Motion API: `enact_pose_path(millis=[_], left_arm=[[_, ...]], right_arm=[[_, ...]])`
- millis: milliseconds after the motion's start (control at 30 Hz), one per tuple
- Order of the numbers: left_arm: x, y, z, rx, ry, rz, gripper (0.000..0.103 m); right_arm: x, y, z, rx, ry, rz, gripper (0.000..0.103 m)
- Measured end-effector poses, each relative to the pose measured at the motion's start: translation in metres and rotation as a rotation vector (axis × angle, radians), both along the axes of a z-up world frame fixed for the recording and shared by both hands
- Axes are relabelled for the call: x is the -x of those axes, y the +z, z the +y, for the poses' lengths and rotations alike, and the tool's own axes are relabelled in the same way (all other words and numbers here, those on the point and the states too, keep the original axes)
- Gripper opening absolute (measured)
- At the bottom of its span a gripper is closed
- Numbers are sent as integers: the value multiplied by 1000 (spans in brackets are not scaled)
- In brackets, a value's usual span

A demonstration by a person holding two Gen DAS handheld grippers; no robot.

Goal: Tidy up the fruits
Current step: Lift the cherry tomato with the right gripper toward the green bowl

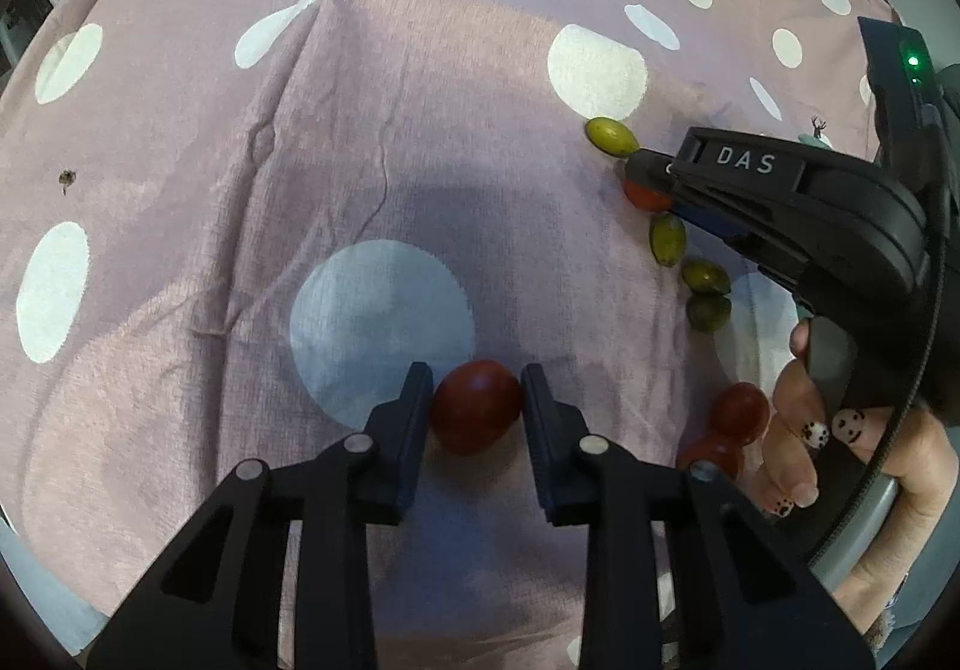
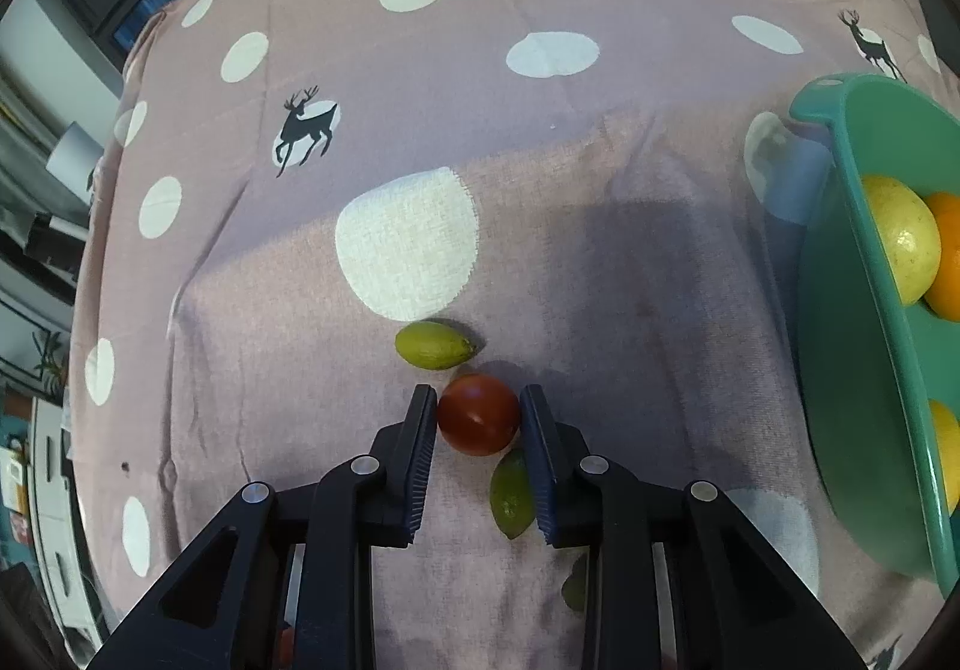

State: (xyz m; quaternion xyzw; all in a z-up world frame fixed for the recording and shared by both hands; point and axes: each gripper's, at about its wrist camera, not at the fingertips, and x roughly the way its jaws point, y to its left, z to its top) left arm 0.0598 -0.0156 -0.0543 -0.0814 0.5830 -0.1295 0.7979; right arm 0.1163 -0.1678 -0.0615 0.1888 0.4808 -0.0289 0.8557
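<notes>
Your left gripper point(image 1: 477, 400) fingers are gripping a red cherry tomato point(image 1: 476, 413) low in the frame's centre on the spotted cloth point(image 1: 360, 141); your right gripper point(image 2: 478, 415) fingers are gripping another tomato point(image 2: 478, 413), bottom centre, beside a green fruit point(image 2: 433, 346).

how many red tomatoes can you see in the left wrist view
4. One red tomato sits between the left tool pads; one is at the right tool tip among the green fruits; two lie touching beside the hand. More may be hidden.
</notes>
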Motion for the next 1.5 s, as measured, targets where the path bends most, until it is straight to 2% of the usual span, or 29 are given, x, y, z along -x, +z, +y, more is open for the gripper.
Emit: enact_pose_path(millis=[133,567,800,1233,1500], left_arm=[[-2,2,-1,5,15,-16,30],[12,46,0,191,47,-216,30],[14,61,-14,244,42,-288,30],[21,79,-59,319,-65,-413,30],[30,87,-100,358,-179,-479,30]], right_arm=[[7,7,-5,-27,-5,-26,30],[30,39,-25,-60,-38,-132,30],[48,57,-38,-68,-67,-196,30],[91,89,-75,-90,-159,-309,30],[116,100,-102,-87,-242,-345,31]])
